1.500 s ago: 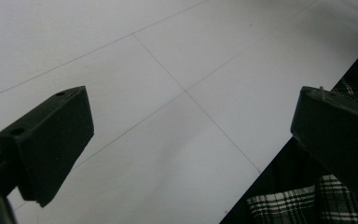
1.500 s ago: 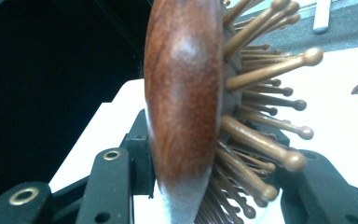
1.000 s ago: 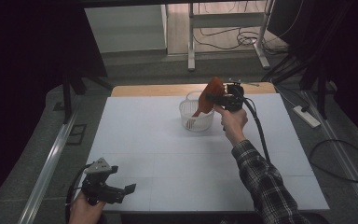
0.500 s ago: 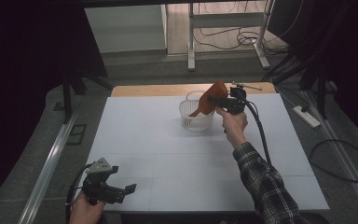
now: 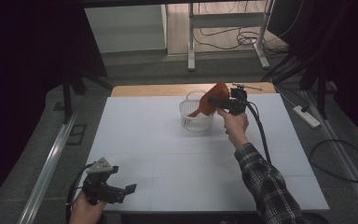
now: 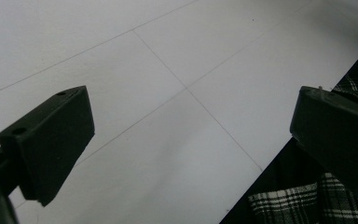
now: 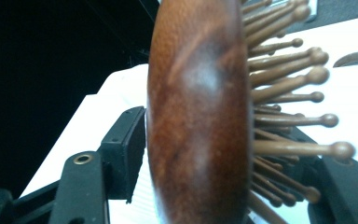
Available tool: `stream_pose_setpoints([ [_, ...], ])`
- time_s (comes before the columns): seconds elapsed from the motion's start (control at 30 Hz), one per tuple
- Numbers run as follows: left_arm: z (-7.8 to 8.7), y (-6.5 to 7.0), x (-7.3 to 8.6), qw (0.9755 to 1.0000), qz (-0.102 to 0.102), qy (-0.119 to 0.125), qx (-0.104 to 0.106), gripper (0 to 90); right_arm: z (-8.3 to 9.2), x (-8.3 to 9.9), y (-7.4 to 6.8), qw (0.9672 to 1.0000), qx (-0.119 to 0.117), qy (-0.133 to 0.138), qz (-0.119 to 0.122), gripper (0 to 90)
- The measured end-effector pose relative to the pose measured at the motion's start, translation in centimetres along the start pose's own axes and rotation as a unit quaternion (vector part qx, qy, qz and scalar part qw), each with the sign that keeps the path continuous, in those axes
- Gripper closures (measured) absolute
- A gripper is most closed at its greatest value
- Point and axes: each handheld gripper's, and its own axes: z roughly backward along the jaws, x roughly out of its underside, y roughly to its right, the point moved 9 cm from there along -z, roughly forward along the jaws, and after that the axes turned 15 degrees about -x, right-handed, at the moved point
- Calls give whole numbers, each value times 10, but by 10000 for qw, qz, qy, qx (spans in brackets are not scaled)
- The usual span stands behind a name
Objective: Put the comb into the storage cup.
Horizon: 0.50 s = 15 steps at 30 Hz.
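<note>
Wooden hairbrush (image 5: 213,99): head between the right gripper (image 5: 223,100), handle down in the white basket (image 5: 195,122). Jaws just opening; left pad apparently clear, so let go gently. Left gripper (image 5: 121,191): wide, empty.

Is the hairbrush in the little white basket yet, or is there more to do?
Nearly. The wooden hairbrush already leans with its handle inside the white basket. The right gripper is beside the brush head, its fingers just opening, with the brush between them. Left to do: let go fully and pull away. The left gripper waits open near the table edge.
</note>
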Motion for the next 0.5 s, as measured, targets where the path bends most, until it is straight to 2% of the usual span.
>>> stream_pose_setpoints([
  [0.2,0,0,0,10000,1,1,6,6,-1,2,1,9999,73,-82,90,285],
  [0.5,0,0,0,10000,-7,-1,1,7,1,2,2,9997,53,-167,186,191],
])
